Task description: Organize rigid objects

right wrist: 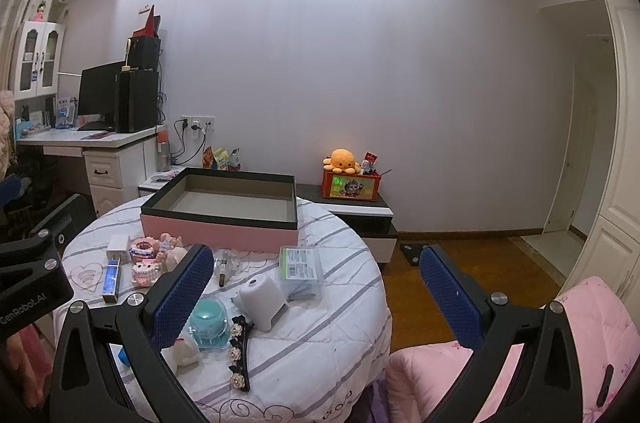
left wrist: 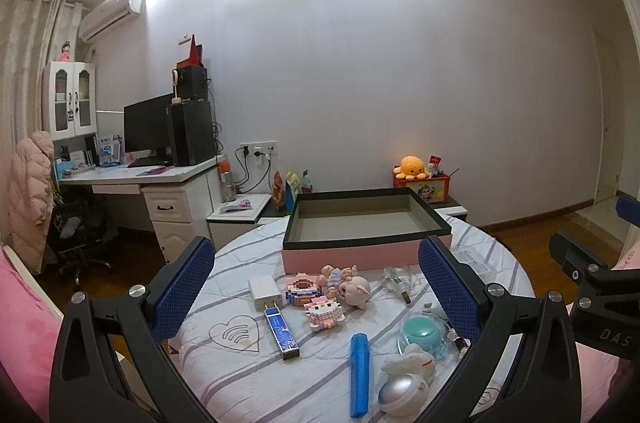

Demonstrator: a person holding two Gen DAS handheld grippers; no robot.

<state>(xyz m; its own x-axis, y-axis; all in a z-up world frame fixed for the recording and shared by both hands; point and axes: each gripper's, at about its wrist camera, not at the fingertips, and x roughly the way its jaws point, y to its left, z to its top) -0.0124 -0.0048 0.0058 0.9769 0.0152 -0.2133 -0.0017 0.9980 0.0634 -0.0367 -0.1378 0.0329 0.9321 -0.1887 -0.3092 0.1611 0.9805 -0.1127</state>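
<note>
An empty pink box with a black rim (left wrist: pixel 366 255) (right wrist: pixel 218 231) stands at the far side of the round table (left wrist: pixel 240 375). In front of it lie a white charger (left wrist: pixel 262 291), a blue rectangular case (left wrist: pixel 281 333), brick figures (left wrist: pixel 323 311), a pig toy (left wrist: pixel 354 290), a blue tube (left wrist: pixel 359 369), a teal round case (left wrist: pixel 421 335) (right wrist: pixel 208 323), a silver ball (left wrist: pixel 402 391), a white cup-like object (right wrist: pixel 262 301), a flowered hair clip (right wrist: pixel 239 351) and a clear labelled case (right wrist: pixel 300 265). My left gripper (left wrist: pixel 316 295) is open above the objects. My right gripper (right wrist: pixel 316 299) is open above the table's right edge.
A desk with a monitor (left wrist: pixel 150 129) and drawers stands at the left. A low cabinet with a red box and an orange plush (right wrist: pixel 346 161) sits behind the table. Pink bedding (right wrist: pixel 520 363) lies at the lower right, beside wood floor (right wrist: pixel 420 295).
</note>
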